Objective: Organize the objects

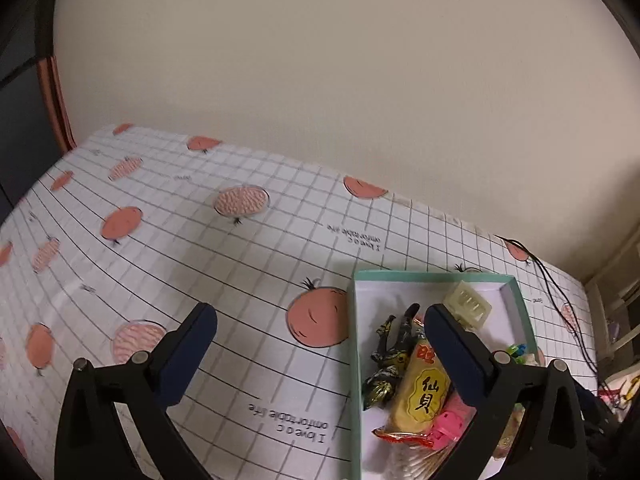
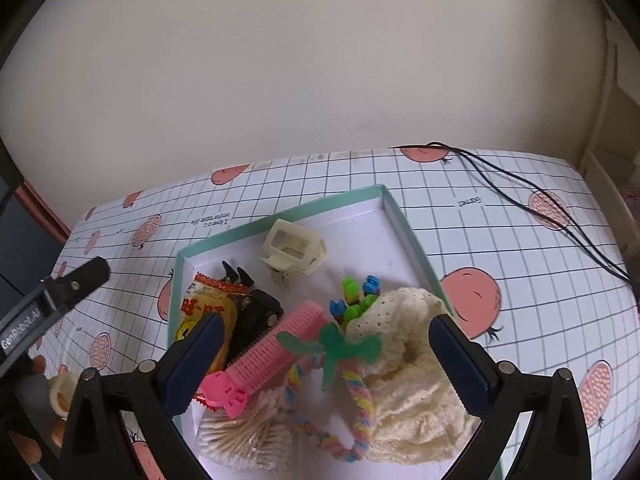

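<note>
The mint-rimmed box (image 2: pixel 404 220) sits on the grid-and-peach tablecloth (image 2: pixel 500 248), toward the right of the table, and already holds everything visible: a cream claw clip (image 2: pixel 292 250) at the far end, a yellow snack packet (image 2: pixel 206 308) along the left wall, a dark toy figure (image 1: pixel 390 354) beside it, a pink hair roller (image 2: pixel 276 346) in the middle, small coloured clips (image 2: pixel 354 300), a green bow (image 2: pixel 332 346), a pastel twisted tie (image 2: pixel 360 404), a bundle of cotton swabs (image 2: pixel 244 434) at the near end and a cream lace piece (image 2: pixel 408 368) draped over the right wall. No loose item shows on the cloth, so collection appears largely complete; tidying inside the box may be all that remains. The roller's long axis runs diagonally, its clip end pointing near-left and its open end far-right. The snack packet lies lengthwise, near to far, along the left wall. The left gripper (image 1: pixel 320 356) hangs with fingers spread and nothing between them, straddling the box's left wall. The right gripper (image 2: pixel 326 364) is likewise released and empty, poised above the roller and bow. A black cable (image 2: pixel 520 196) trails across the far right of the cloth
</note>
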Demonstrator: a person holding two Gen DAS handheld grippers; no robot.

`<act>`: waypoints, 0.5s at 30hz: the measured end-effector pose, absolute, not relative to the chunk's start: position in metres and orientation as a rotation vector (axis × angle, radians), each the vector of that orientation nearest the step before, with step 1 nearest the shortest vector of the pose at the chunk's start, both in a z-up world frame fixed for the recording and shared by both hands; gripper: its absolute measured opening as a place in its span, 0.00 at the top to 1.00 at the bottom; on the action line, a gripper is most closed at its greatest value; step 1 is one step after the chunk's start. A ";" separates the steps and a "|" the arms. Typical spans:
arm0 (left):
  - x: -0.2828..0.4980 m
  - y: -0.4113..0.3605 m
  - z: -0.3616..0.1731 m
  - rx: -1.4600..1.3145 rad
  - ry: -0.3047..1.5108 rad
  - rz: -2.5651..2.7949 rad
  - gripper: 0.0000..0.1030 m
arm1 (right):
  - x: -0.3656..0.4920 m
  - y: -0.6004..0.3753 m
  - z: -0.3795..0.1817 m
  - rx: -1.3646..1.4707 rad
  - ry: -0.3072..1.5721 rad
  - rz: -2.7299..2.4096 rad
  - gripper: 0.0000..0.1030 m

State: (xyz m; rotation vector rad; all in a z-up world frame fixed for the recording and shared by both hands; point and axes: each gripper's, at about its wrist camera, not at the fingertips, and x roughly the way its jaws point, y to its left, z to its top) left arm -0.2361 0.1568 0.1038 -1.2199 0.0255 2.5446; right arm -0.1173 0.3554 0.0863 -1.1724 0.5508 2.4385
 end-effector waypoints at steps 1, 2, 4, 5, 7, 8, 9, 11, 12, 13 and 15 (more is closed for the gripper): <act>-0.235 0.156 0.108 -1.210 0.036 2.555 0.00 | -0.117 0.355 0.088 -1.176 0.539 2.430 0.00; -0.233 0.156 0.111 -1.203 0.034 2.559 0.00 | -0.115 0.354 0.090 -1.178 0.528 2.416 0.00; -0.231 0.153 0.116 -1.197 0.016 2.560 0.00 | -0.112 0.353 0.094 -1.165 0.516 2.415 0.00; -0.230 0.151 0.119 -1.196 0.001 2.557 0.00 | -0.110 0.351 0.097 -1.155 0.507 2.414 0.00; -0.224 0.148 0.124 -1.194 -0.021 2.551 0.00 | -0.106 0.348 0.102 -1.150 0.493 2.415 0.00; -0.221 0.146 0.127 -1.188 -0.023 2.553 0.00 | -0.104 0.345 0.106 -1.149 0.478 2.419 0.00; -0.218 0.144 0.130 -1.179 -0.018 2.560 0.00 | -0.103 0.341 0.110 -1.145 0.454 2.426 0.00; -0.212 0.142 0.136 -1.166 -0.004 2.568 0.00 | -0.099 0.331 0.118 -1.137 0.408 2.439 0.00; -0.209 0.140 0.139 -1.164 -0.001 2.570 0.00 | -0.097 0.326 0.120 -1.138 0.400 2.439 0.00; -0.206 0.138 0.141 -1.166 0.000 2.573 0.00 | -0.095 0.321 0.123 -1.145 0.402 2.438 0.00; -0.197 0.133 0.146 -1.177 0.005 2.589 0.00 | -0.091 0.312 0.127 -1.152 0.410 2.447 0.00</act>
